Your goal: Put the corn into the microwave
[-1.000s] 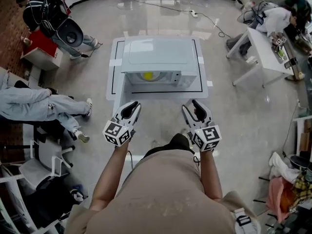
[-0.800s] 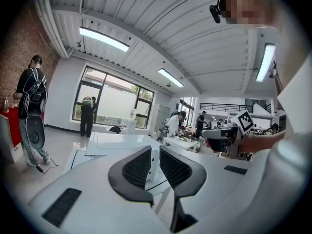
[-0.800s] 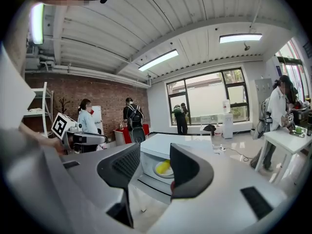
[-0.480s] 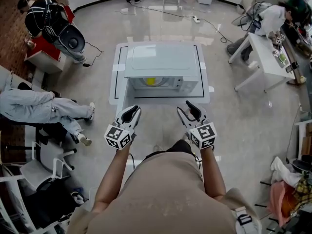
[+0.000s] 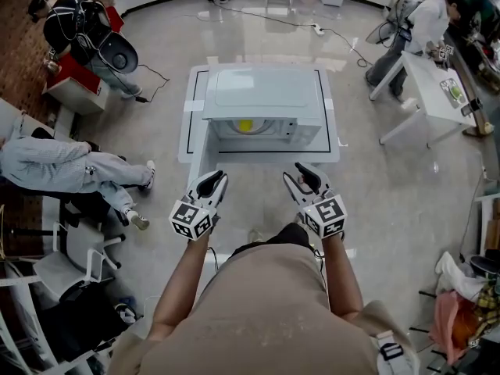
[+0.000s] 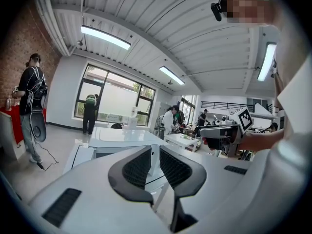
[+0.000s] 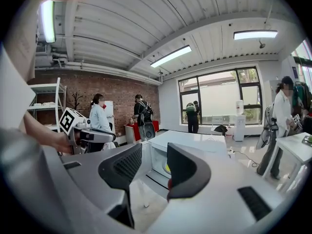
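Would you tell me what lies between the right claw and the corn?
Only bare table up to the open microwave; the head view shows it.

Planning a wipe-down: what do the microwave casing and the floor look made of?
Microwave: probably painted metal, white and smooth, with a faint sheen on its top. Floor: seemingly polished concrete or tile, grey and glossy, mirroring the windows' light.
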{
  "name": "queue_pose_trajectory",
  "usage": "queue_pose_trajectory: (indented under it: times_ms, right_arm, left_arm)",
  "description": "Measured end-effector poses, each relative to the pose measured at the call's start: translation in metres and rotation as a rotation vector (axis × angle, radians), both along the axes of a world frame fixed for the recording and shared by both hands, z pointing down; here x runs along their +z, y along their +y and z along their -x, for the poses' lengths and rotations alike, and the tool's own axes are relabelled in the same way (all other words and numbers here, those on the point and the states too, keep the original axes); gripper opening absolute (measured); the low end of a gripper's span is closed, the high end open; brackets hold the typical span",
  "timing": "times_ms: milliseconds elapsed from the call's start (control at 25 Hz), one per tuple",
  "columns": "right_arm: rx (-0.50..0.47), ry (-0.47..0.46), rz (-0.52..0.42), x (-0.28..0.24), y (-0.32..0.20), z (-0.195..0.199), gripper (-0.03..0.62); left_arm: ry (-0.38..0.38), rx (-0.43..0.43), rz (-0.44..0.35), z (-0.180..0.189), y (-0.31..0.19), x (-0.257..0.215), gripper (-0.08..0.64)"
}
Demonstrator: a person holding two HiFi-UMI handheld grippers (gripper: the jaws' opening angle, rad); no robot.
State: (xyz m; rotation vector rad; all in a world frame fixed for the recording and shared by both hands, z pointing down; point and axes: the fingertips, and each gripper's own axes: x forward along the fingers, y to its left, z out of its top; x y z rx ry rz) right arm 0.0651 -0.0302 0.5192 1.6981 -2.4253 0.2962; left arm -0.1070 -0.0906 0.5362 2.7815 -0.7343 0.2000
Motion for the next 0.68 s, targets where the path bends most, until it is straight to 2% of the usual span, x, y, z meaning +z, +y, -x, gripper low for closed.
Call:
queue_pose_trajectory:
  times_ms: [680]
  right_arm:
    - [-0.004, -0.008, 0.02, 0.014, 0.016, 0.008, 0.167]
  left_arm:
    - [-0.018, 0.011, 0.025, 0.006, 0.017, 0.01, 0.043]
